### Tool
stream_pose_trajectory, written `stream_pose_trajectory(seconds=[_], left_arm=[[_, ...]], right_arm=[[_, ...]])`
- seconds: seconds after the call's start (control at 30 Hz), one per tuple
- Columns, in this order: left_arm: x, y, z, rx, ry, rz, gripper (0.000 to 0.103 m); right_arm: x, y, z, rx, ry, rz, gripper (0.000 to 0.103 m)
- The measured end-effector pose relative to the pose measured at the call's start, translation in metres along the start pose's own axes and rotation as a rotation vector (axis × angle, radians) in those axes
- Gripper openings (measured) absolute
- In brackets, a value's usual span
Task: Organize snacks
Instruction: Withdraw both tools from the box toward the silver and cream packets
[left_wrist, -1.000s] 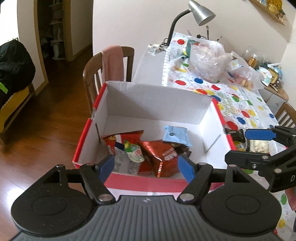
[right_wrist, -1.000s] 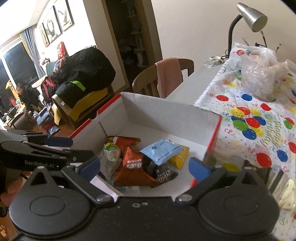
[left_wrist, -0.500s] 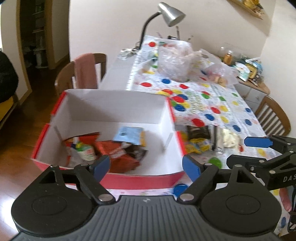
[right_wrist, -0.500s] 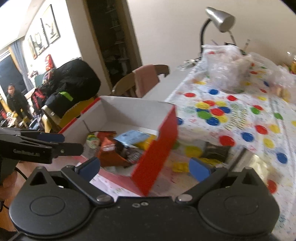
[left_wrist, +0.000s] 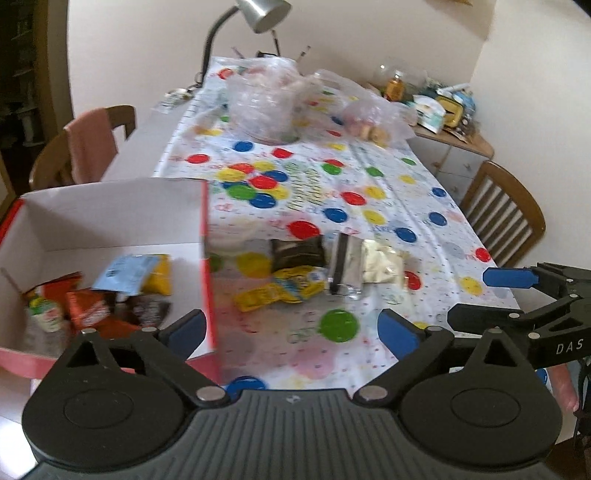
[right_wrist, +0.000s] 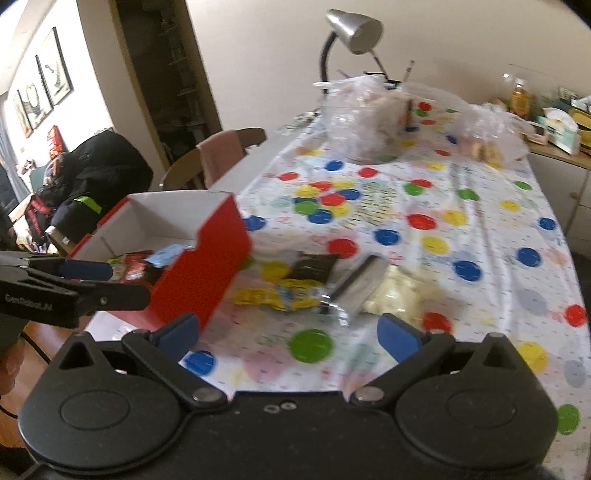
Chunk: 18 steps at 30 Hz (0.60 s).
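A red and white cardboard box sits at the table's near left corner and holds several snack packets. To its right on the dotted tablecloth lie a yellow packet, a dark packet, a clear silver packet and a pale packet. My left gripper is open and empty, above the table near the box's right wall. My right gripper is open and empty, just short of the loose packets.
Plastic bags and a silver desk lamp stand at the far end of the table. Wooden chairs stand at the left and right. A cluttered cabinet stands at the back right.
Both grippers have swung to the right, away from above the box and toward the loose packets on the tablecloth. Both stay open and empty.
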<state>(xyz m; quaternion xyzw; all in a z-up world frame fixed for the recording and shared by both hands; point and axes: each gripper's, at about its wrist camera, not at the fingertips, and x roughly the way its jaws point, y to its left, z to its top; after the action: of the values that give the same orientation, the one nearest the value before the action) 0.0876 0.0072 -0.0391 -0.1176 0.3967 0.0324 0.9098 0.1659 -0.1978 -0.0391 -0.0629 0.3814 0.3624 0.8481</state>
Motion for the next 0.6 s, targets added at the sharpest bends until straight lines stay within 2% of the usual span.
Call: stream_pose_trajectory(seconds=[0.23, 0.4, 0.6], left_arm=[[0.037, -0.039, 0.016, 0.041, 0.036, -0.013, 0.100], [0.072, -0.063, 0.031, 0.078, 0.081, -0.008, 0.100], [0.121, -0.079, 0.044, 0.103, 0.171, 0.034, 0.100]], right_arm=[[-0.001, -0.050, -0.002, -0.019, 0.027, -0.032, 0.103], [0.013, -0.077, 0.003, -0.104, 0.060, -0.040, 0.103], [0.040, -0.103, 0.012, -0.206, 0.120, -0.030, 0.103]])
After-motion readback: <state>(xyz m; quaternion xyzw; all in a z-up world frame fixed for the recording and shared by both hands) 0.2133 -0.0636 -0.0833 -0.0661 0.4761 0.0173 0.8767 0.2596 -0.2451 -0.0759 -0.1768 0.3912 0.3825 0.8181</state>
